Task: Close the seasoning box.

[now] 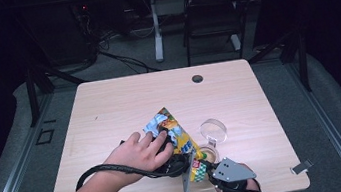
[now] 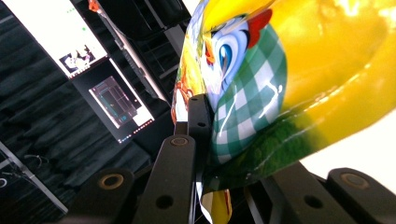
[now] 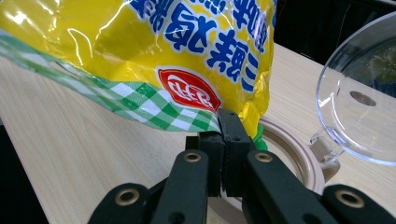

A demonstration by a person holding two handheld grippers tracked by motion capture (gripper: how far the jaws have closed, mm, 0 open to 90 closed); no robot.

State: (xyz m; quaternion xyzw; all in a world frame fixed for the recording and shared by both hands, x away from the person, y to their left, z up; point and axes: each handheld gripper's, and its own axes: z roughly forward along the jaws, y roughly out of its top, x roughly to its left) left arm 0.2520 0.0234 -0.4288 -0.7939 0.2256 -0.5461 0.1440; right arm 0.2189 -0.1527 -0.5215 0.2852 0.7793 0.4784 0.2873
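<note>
Broadly, a pale wooden table (image 1: 110, 109) takes up the middle of the room as seen from the high view, with a small round cable hole (image 1: 197, 78) near its far edge and a dark folding chair (image 1: 212, 14) standing on the grey floor beyond it. Near the front edge, toward the person's right, a glossy yellow snack bag (image 1: 173, 128) is held up off the tabletop, tilted, printed with blue lettering, a red oval badge and a green-and-white checked band along one end. The person's left hand (image 1: 138, 153) reaches in from the lower left with a black cable trailing from it, and the left gripper (image 2: 198, 140) has its jaws pressed together on the bag, the film pinched between the black pads beside a cartoon bird's face. The right gripper (image 3: 224, 135), topped by a grey three-cornered plate, comes in from the bottom edge, and its jaws are likewise clamped tight on the checked corner of the bag, with no gap between the pads. Directly beneath that corner sits a round beige container (image 3: 299, 158) on the table, its mouth open. Its clear plastic lid (image 1: 213, 130), hinged at the rim, stands flipped up just beside the bag.
</note>
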